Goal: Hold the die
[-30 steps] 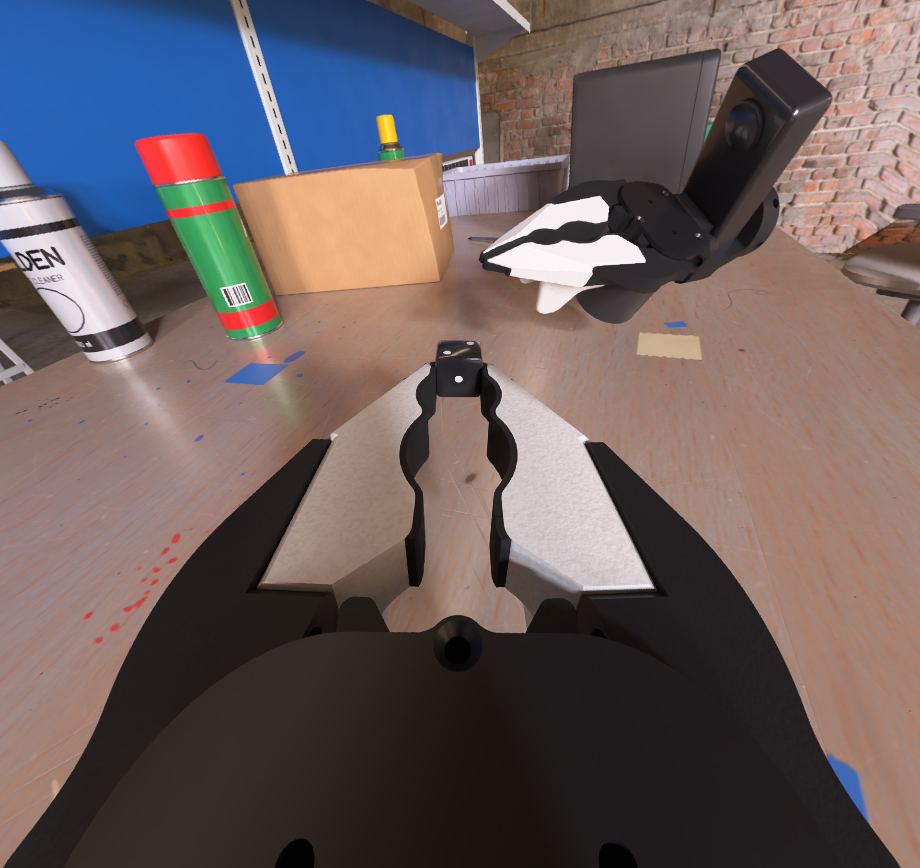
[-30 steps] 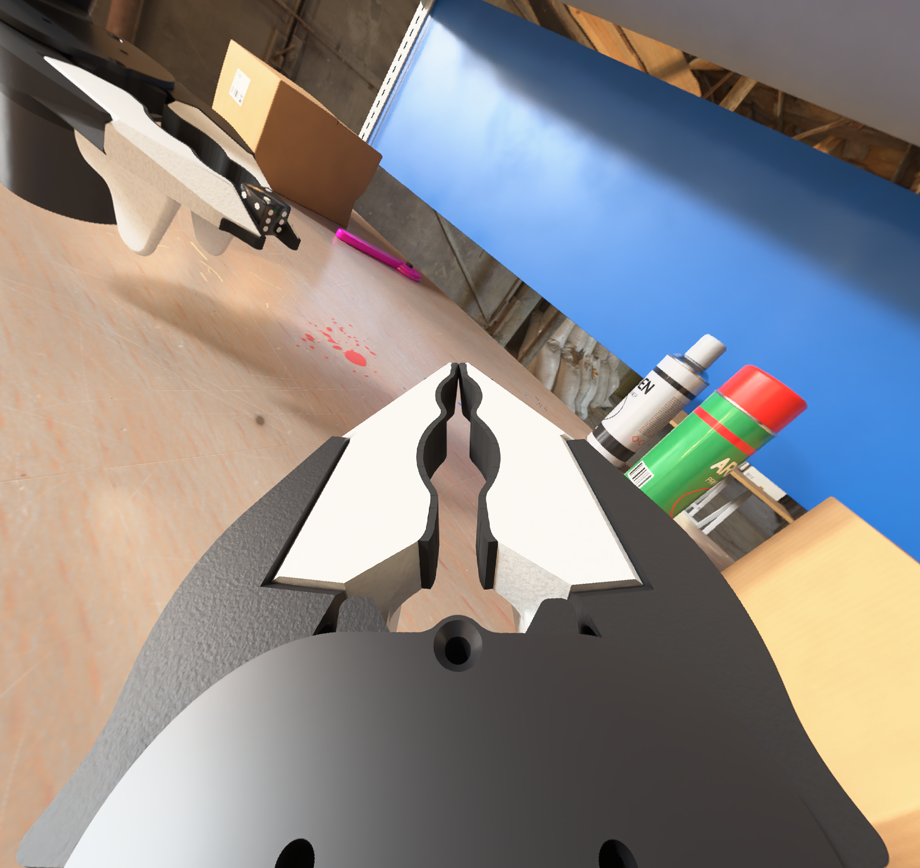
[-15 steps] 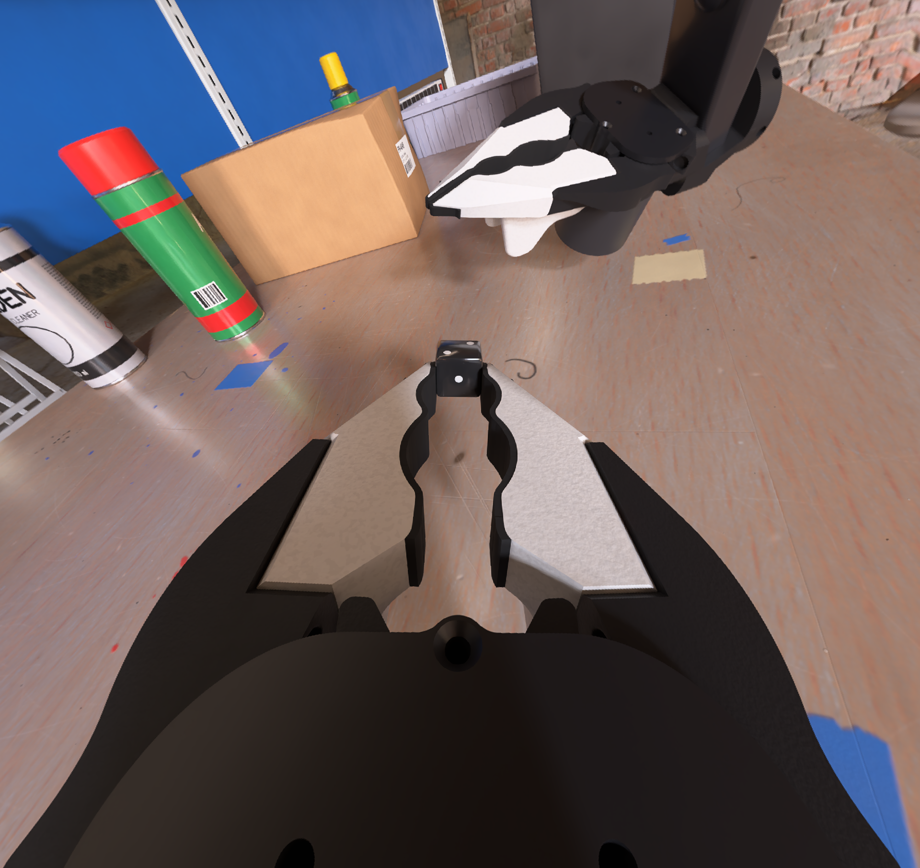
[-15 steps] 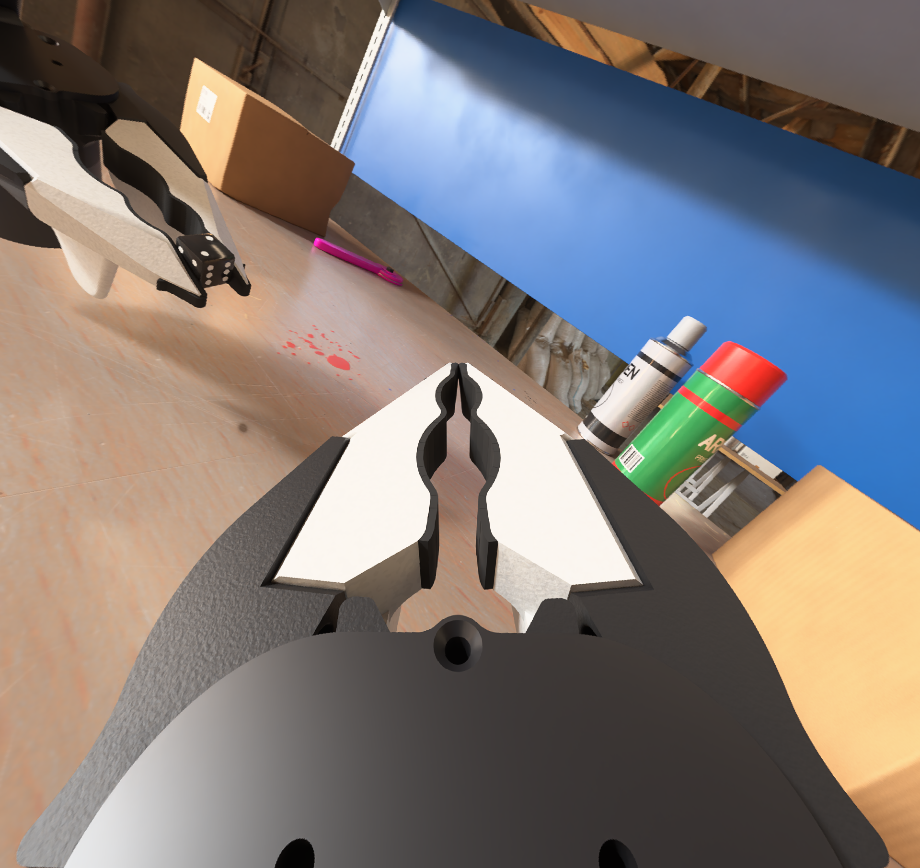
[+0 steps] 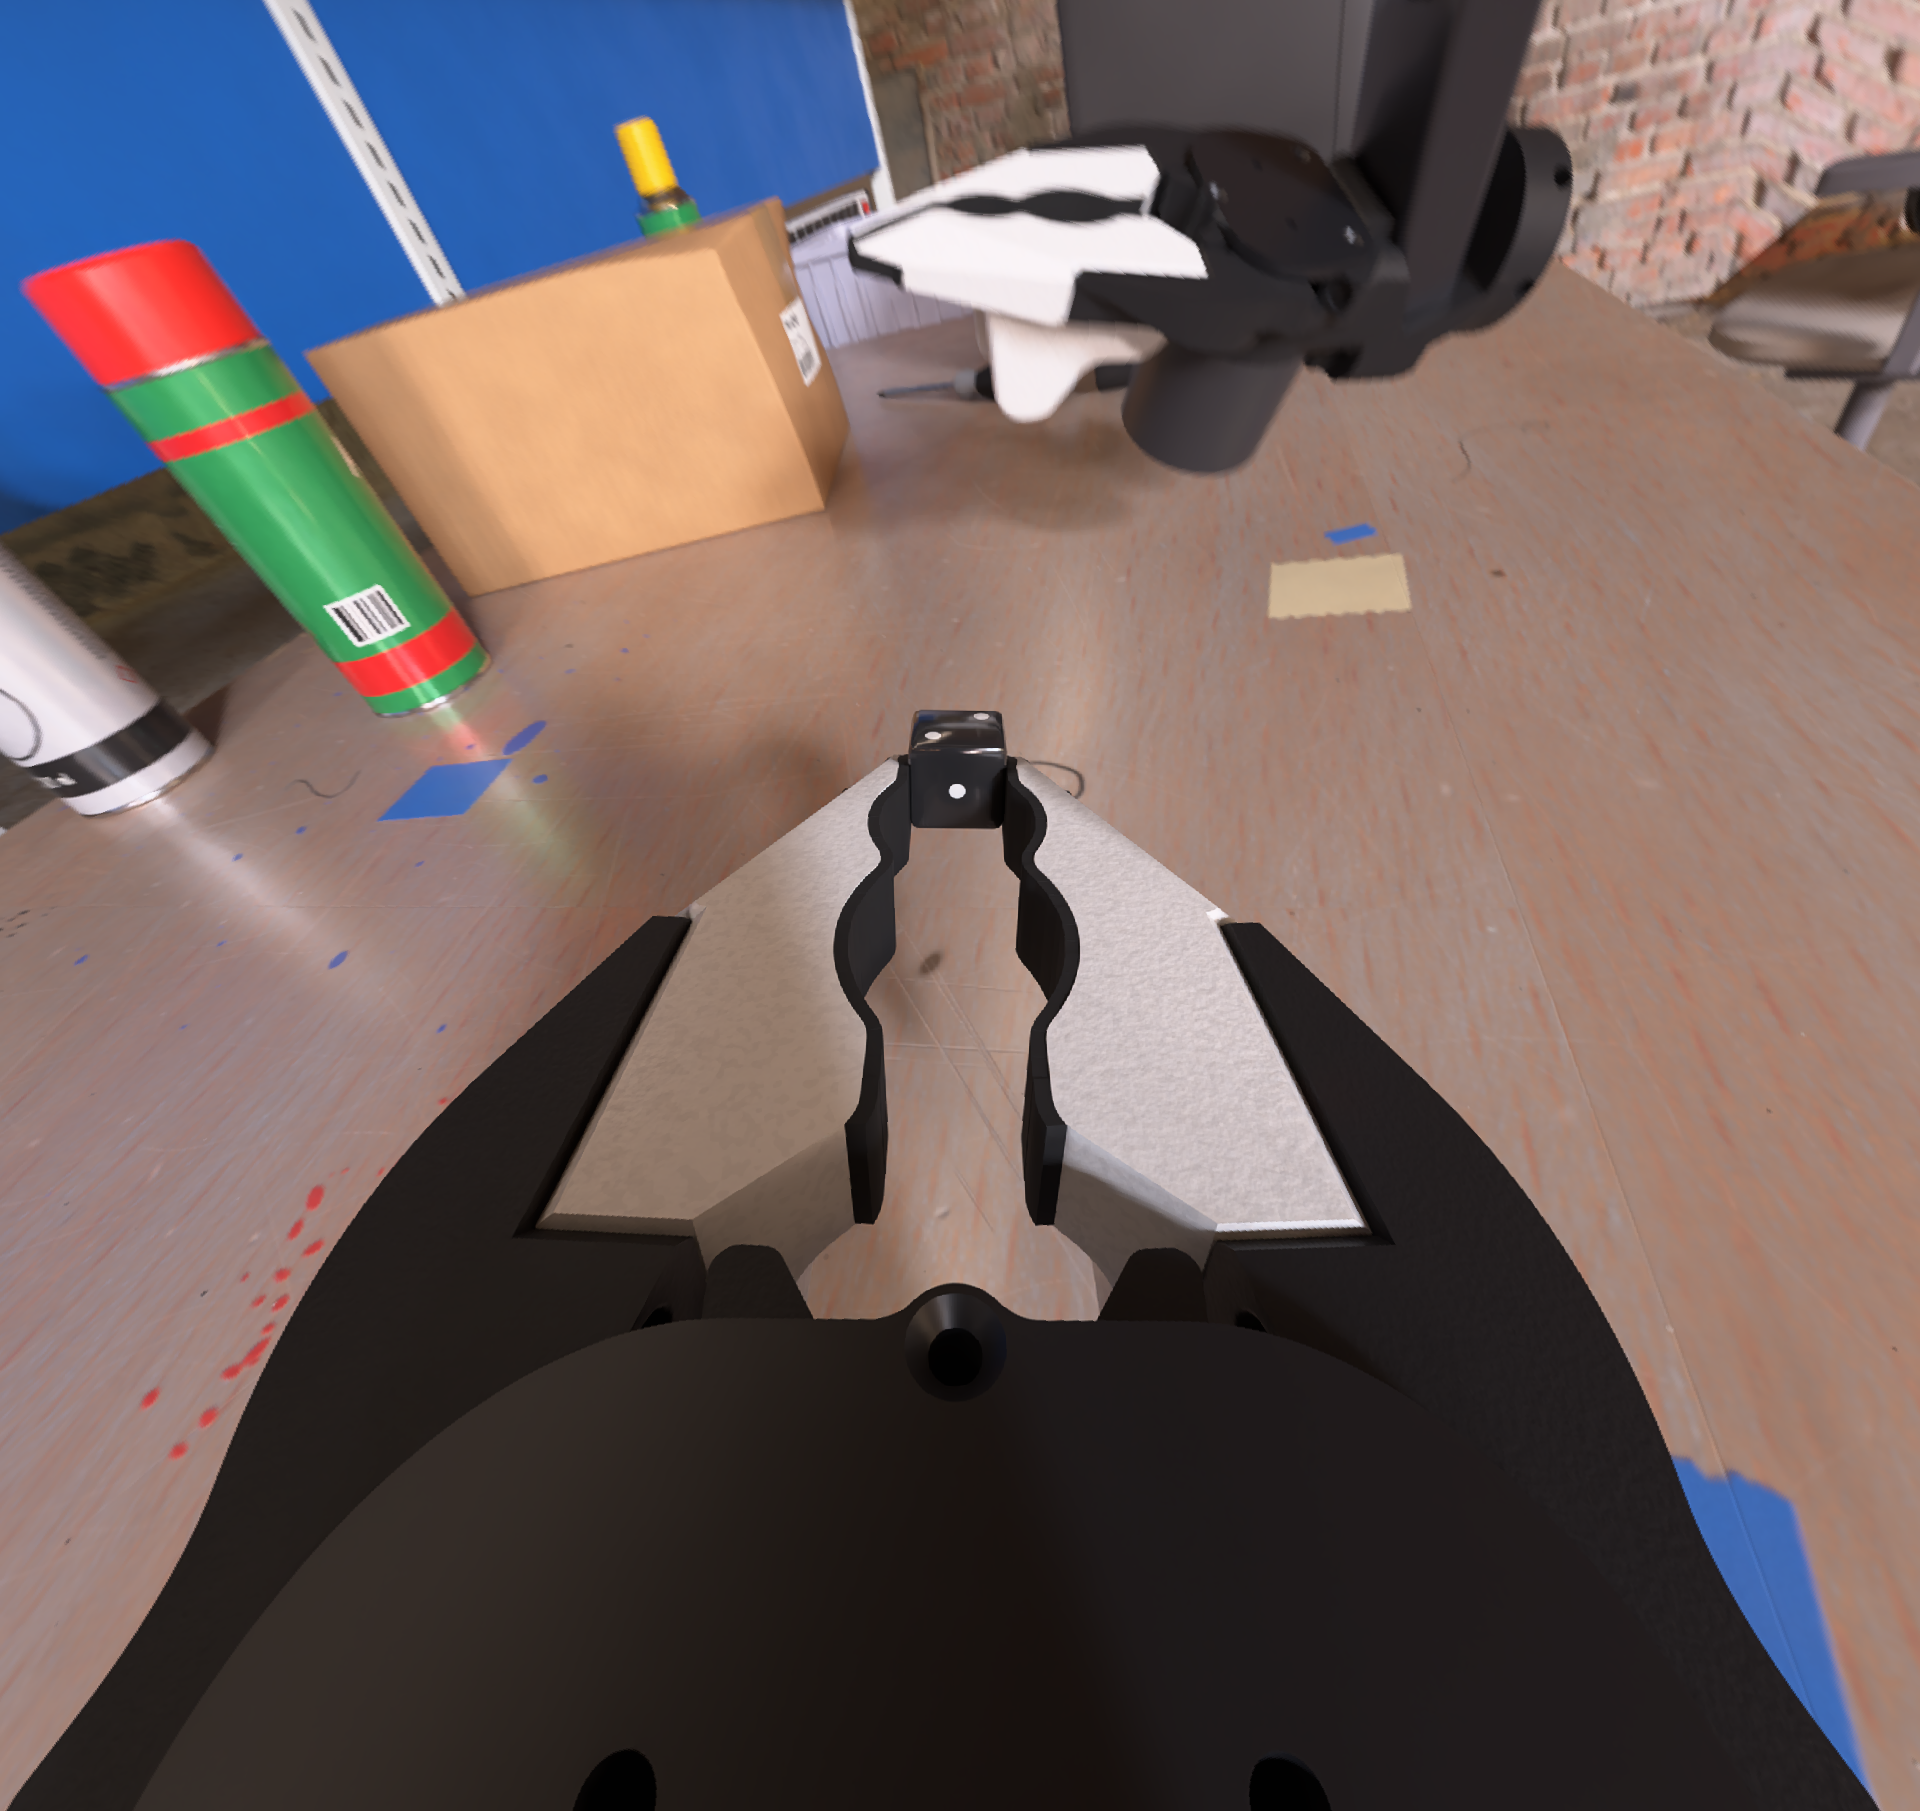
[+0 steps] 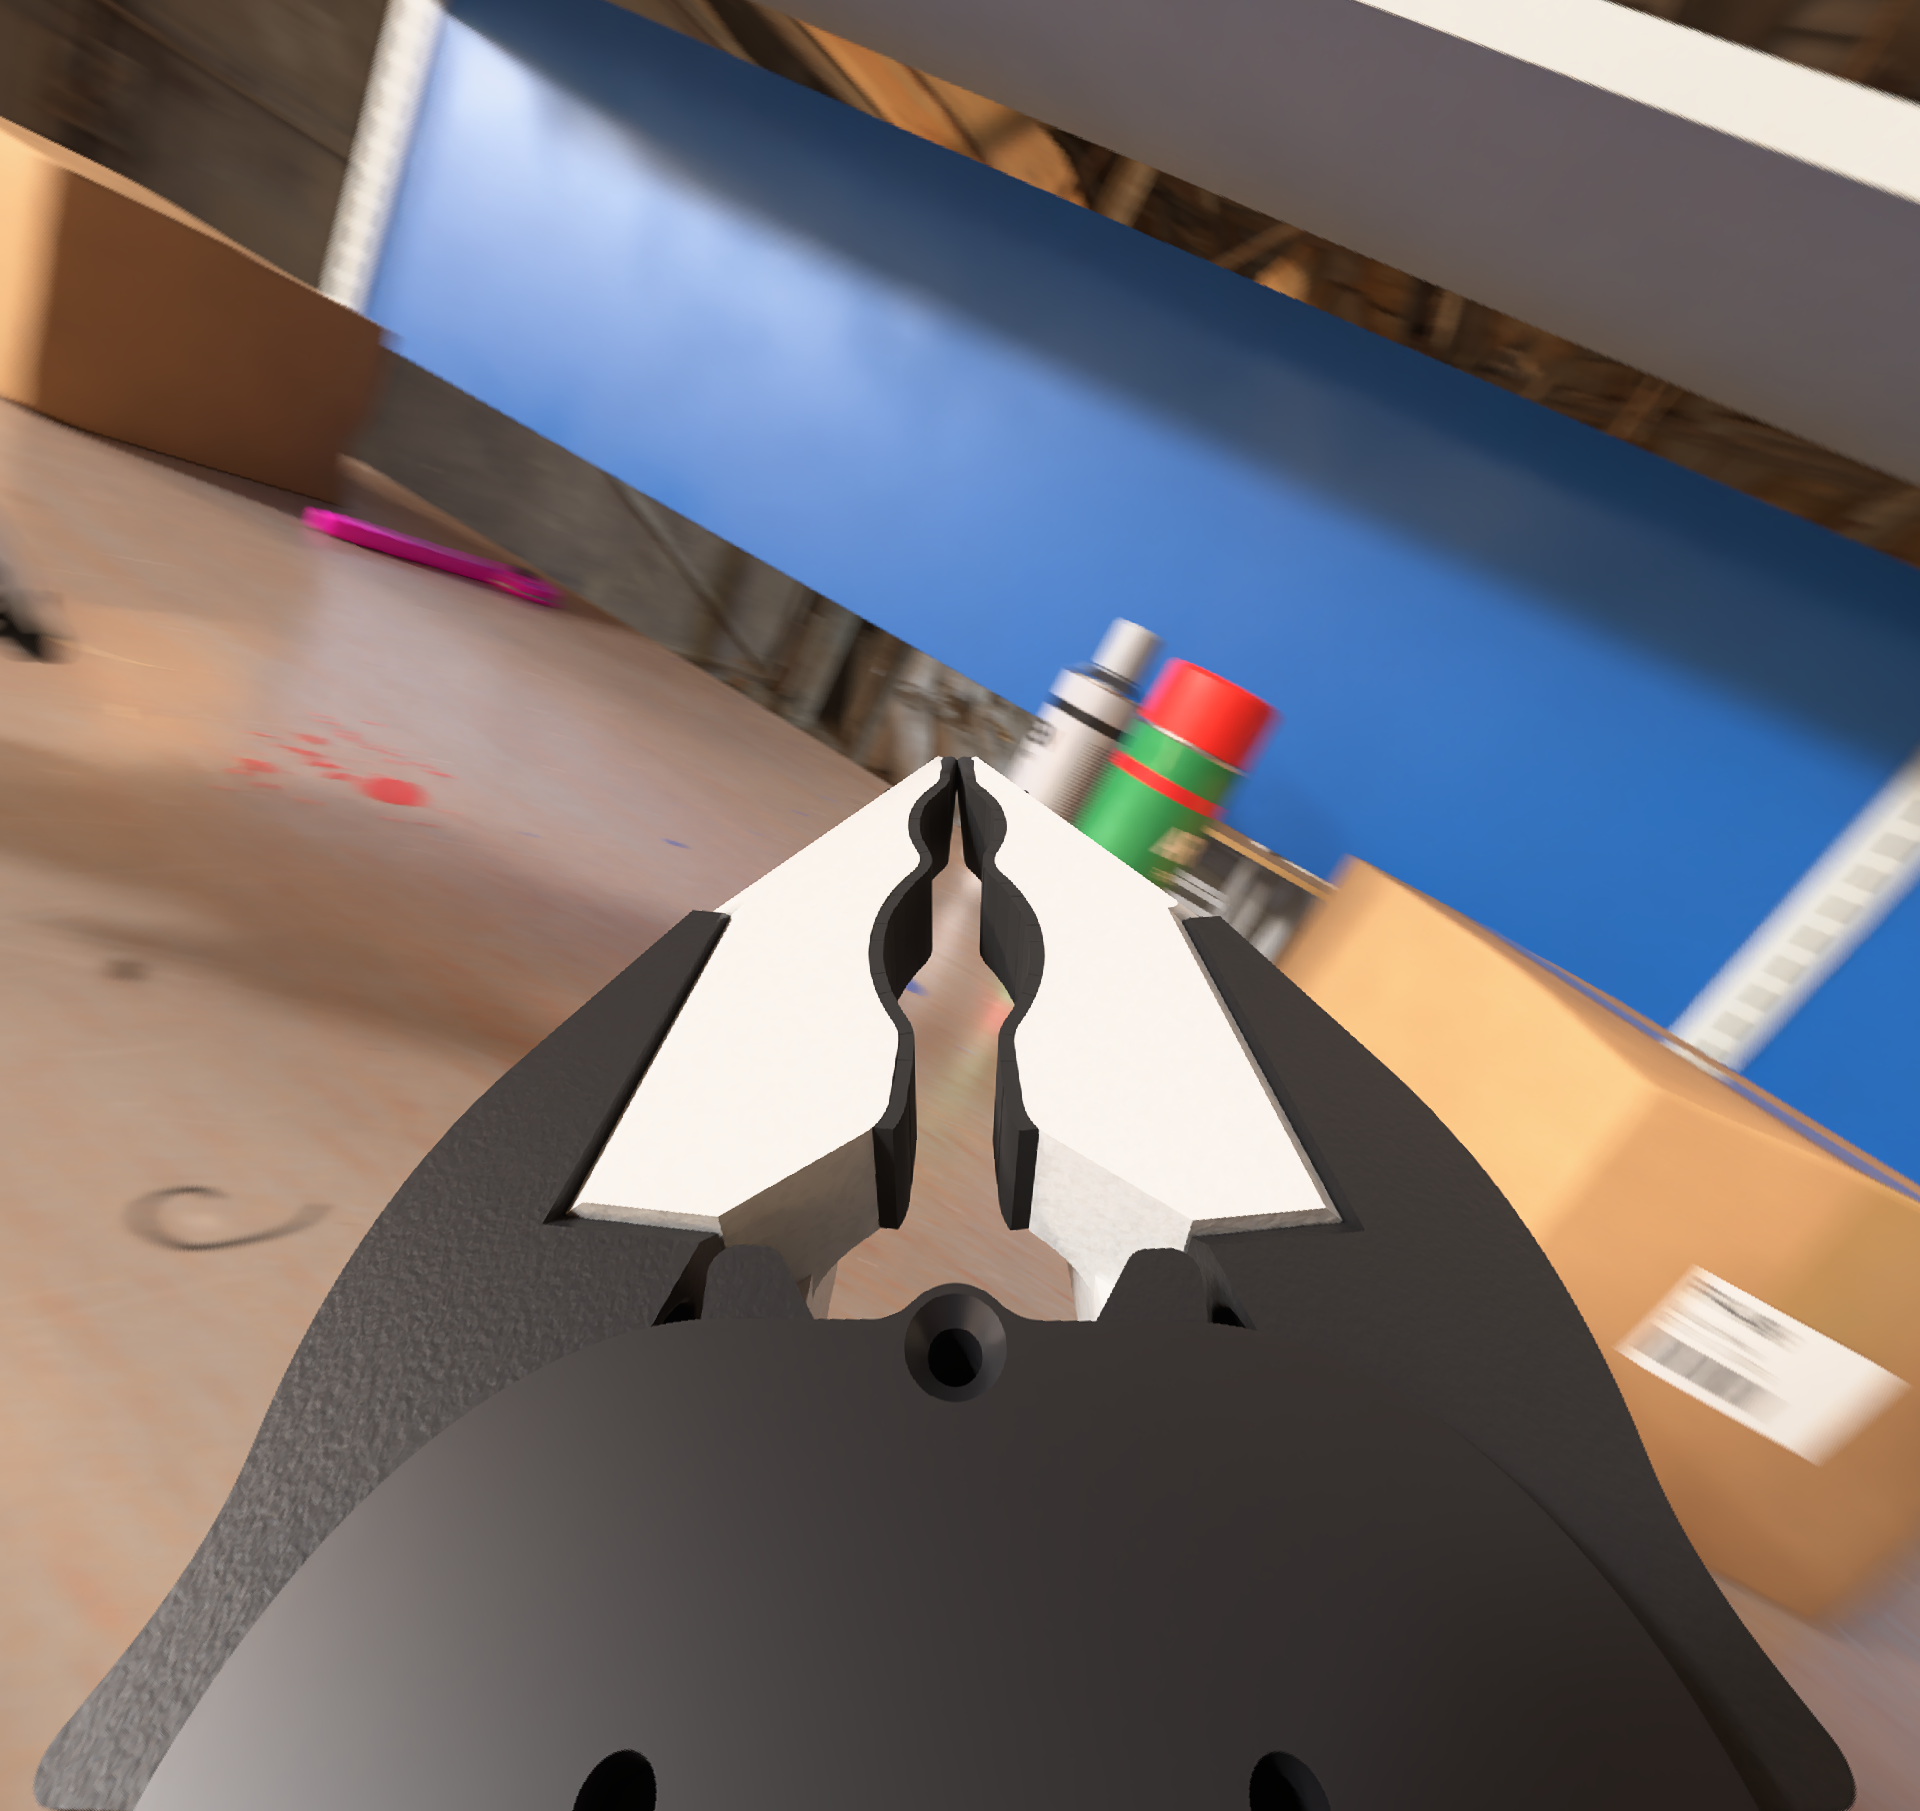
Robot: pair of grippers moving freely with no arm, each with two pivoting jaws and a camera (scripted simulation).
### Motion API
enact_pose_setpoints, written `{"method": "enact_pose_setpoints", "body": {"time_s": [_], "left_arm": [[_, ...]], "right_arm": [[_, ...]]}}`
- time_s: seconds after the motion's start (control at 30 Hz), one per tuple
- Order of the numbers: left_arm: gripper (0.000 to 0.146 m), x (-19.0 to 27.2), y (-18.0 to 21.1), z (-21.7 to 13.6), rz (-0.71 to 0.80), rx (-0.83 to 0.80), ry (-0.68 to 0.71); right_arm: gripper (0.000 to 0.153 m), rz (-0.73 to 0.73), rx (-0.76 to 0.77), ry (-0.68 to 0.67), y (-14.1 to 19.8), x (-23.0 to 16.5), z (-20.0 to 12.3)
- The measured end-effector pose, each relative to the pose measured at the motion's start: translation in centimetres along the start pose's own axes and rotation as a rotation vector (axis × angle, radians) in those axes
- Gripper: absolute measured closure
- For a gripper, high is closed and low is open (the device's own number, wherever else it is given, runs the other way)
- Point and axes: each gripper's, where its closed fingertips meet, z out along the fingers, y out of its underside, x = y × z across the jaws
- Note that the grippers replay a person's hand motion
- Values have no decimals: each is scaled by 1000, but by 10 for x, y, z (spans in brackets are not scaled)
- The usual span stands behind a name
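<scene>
Left tool (image 5: 956, 785) clenched on small black white-pipped die (image 5: 956, 774), pinched at its tips, apparently lifted clear of scuffed wooden counter (image 5: 1351, 930). Grasp done; only keeping it steady remains. Farther off, right tool (image 6: 954, 769) closed on nothing, well apart from die; its view is motion-blurred.

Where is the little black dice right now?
In the left wrist view the die sits pinched at the very tips of the left gripper, above the wooden table, with the green spray can off to its left.
</scene>
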Motion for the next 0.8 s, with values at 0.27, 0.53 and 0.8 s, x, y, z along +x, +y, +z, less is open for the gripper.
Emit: {"method": "enact_pose_setpoints", "body": {"time_s": [0.27, 0.53, 0.8], "left_arm": [[130, 9, 11, 9, 44, -101, 41], [130, 8, 13, 12, -13, -119, 75], [130, 12, 21, 18, -65, -193, 154]], "right_arm": [[153, 247, -192, 38, 59, 70, -21], [153, 164, -408, -726, 56, -44, -38], [144, 71, -740, -995, 92, -98, -45]]}}
